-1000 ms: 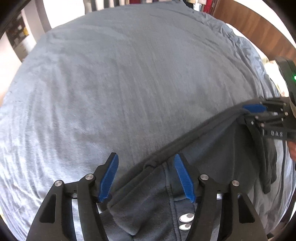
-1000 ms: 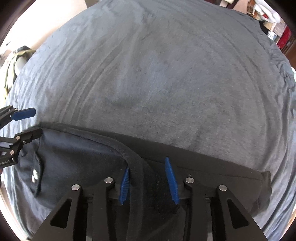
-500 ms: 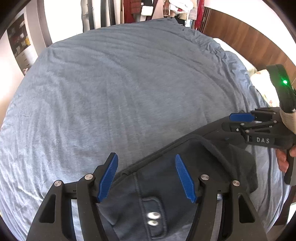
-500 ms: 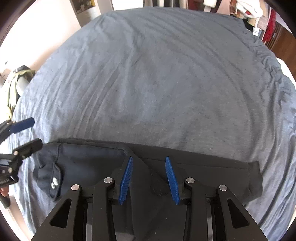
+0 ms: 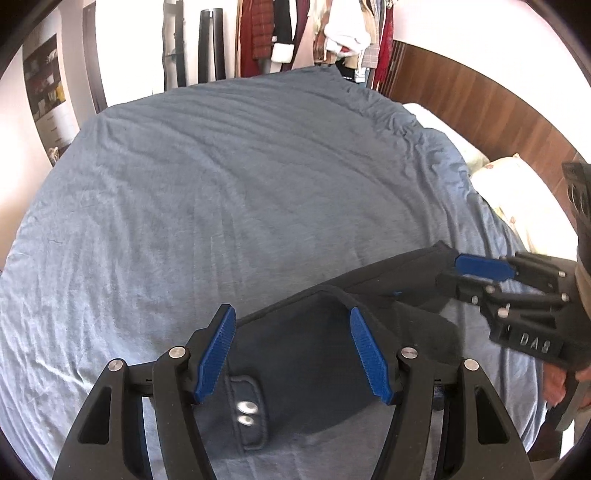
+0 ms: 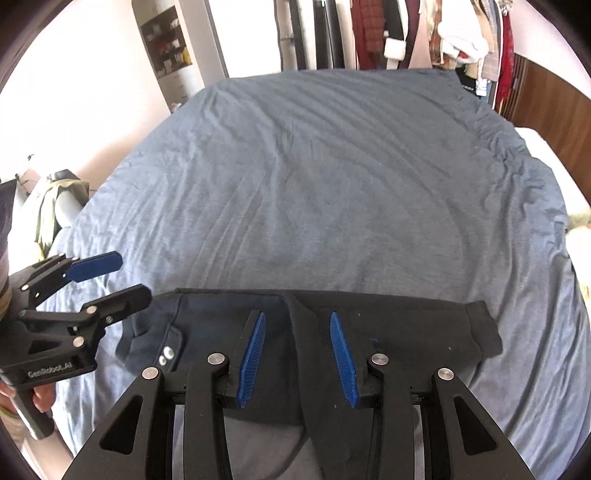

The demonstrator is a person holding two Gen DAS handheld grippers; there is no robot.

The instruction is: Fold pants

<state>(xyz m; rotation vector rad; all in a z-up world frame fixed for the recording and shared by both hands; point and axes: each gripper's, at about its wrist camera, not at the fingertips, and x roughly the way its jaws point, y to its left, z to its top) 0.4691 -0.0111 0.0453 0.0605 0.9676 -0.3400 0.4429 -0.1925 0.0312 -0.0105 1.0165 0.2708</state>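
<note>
Dark navy pants (image 6: 406, 332) lie folded in a long band across the near edge of the bed; they also show in the left wrist view (image 5: 306, 354). A flap with two metal snaps (image 5: 245, 413) faces up at the left end. My left gripper (image 5: 291, 350) is open and empty above that end, and it also shows in the right wrist view (image 6: 110, 277). My right gripper (image 6: 297, 350) is open and empty above the middle of the band, and it also shows in the left wrist view (image 5: 458, 275).
The blue-grey bedsheet (image 6: 332, 184) covers the whole bed beyond the pants. A wooden headboard (image 5: 498, 118) and pillows (image 5: 517, 199) lie at the right. Hanging clothes (image 6: 424, 29) stand past the far edge. A chair with a garment (image 6: 55, 206) stands at the left.
Both grippers have lifted up and back from the pants. The right gripper has let go of the fabric ridge and opened wider. The pants now lie flat.
</note>
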